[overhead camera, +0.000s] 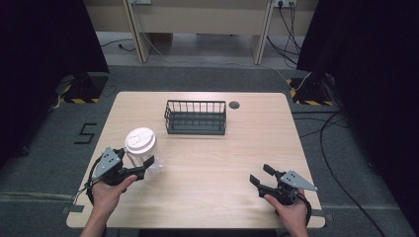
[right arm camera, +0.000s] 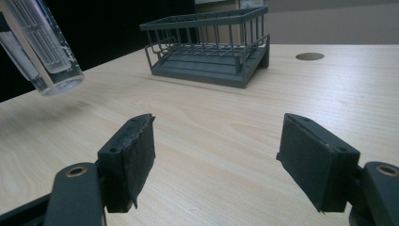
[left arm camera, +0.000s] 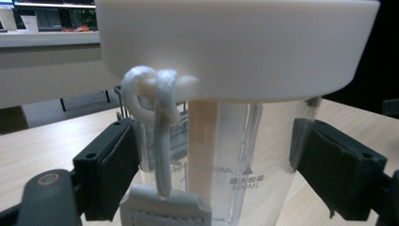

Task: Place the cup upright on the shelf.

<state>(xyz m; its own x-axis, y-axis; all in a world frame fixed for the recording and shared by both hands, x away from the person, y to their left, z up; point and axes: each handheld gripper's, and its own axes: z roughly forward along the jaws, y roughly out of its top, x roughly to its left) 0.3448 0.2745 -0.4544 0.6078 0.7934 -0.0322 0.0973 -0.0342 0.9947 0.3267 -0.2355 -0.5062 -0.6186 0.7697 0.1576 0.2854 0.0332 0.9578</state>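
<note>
Fingers [left arm camera: 112, 174] of the left gripper [overhead camera: 141, 170] clamped the cup [overhead camera: 142, 148], lower left. Right gripper [overhead camera: 261, 175] fingers stood apart, lower right.

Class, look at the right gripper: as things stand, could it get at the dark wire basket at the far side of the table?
Probably yes. The right gripper is open and holds nothing, and bare table lies between it and the wire basket.

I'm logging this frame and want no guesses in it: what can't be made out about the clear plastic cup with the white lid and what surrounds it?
- Clear plastic cup with white lid: in the left gripper view its base is cut off by the bottom edge.
- Its printed markings: too blurred to read reliably.
- Cup's upper part: cut off by the top-left corner in the right gripper view.
- Dark wire basket: contents unclear in the high view, too small.
</note>
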